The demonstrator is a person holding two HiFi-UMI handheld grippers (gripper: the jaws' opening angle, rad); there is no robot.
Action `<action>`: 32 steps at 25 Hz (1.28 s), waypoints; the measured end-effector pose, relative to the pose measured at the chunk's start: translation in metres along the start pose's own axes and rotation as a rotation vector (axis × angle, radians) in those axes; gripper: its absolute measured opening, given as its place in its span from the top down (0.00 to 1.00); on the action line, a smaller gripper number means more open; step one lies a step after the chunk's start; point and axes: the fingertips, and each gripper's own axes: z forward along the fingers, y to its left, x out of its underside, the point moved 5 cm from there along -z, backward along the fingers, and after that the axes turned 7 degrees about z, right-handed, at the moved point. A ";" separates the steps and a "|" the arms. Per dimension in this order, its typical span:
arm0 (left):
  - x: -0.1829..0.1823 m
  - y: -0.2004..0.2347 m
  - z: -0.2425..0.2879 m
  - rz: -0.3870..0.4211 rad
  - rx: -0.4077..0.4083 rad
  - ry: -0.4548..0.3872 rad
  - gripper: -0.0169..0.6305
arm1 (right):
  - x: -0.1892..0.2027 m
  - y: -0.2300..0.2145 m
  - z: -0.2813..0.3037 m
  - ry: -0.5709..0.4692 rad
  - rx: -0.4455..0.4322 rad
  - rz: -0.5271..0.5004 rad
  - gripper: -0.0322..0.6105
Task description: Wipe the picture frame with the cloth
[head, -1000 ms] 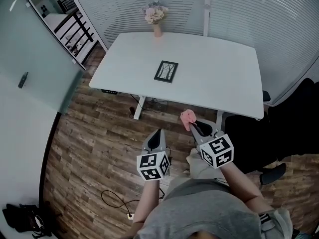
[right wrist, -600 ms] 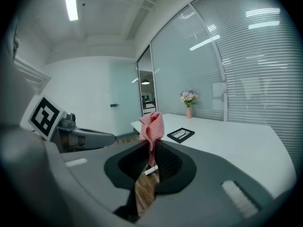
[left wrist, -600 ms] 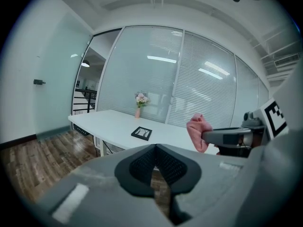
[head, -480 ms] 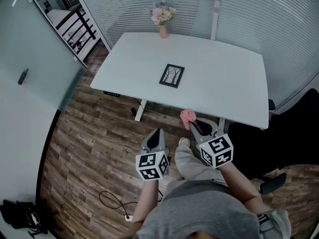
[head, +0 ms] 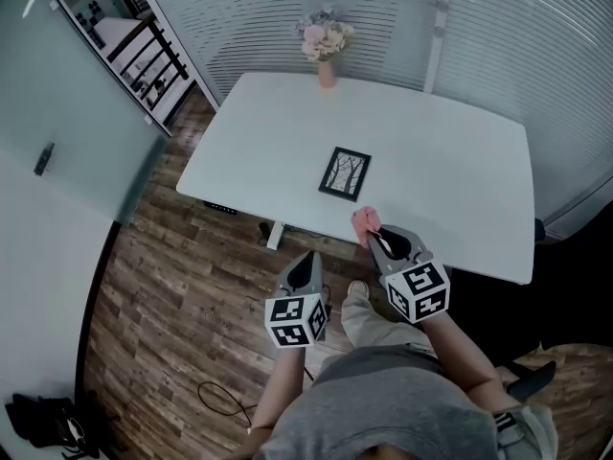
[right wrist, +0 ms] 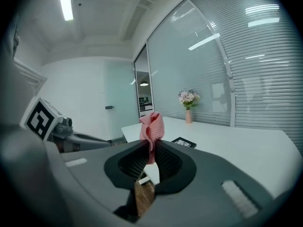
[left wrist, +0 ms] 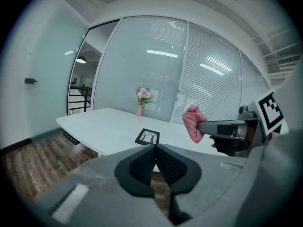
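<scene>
Table [head: 460, 161] nearer; right gripper [right wrist: 151, 148] fingers pinch half-hidden cloth [right wrist: 152, 124]; left gripper [left wrist: 155, 147] fingers shut, empty.

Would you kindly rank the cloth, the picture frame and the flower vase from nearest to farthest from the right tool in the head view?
1. The cloth, pinched by the right tool.
2. The picture frame, flat on the white table, just beyond the cloth.
3. The flower vase, at the table's far edge.
</scene>
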 end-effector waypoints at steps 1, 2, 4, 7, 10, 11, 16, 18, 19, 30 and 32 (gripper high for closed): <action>-0.004 0.005 0.009 -0.001 0.002 0.002 0.97 | -0.005 -0.005 0.010 0.001 0.000 -0.002 0.89; -0.008 0.010 0.019 -0.001 0.003 0.005 0.97 | -0.010 -0.010 0.020 0.001 -0.001 -0.002 0.89; -0.017 0.020 0.037 -0.003 0.007 0.008 0.97 | -0.022 -0.019 0.040 0.000 -0.005 -0.004 0.89; -0.028 0.035 0.063 -0.009 0.016 0.021 0.97 | -0.039 -0.030 0.068 -0.002 -0.002 -0.019 0.89; -0.033 0.048 0.088 -0.011 0.024 0.041 0.97 | -0.050 -0.042 0.096 0.004 -0.001 -0.028 0.89; -0.034 0.052 0.097 -0.011 0.027 0.047 0.97 | -0.053 -0.047 0.105 0.006 -0.002 -0.028 0.89; -0.039 0.067 0.135 -0.009 0.050 0.083 0.97 | -0.066 -0.069 0.143 0.025 0.003 -0.032 0.89; -0.039 0.071 0.149 -0.007 0.064 0.101 0.97 | -0.069 -0.079 0.157 0.036 0.010 -0.036 0.89; -0.038 0.072 0.156 -0.006 0.072 0.110 0.97 | -0.069 -0.083 0.163 0.043 0.014 -0.036 0.89; -0.027 0.085 0.204 -0.029 0.138 0.213 0.95 | -0.048 -0.125 0.214 0.163 0.048 -0.041 0.89; -0.024 0.086 0.209 -0.032 0.154 0.238 0.91 | -0.042 -0.131 0.222 0.185 0.054 -0.039 0.89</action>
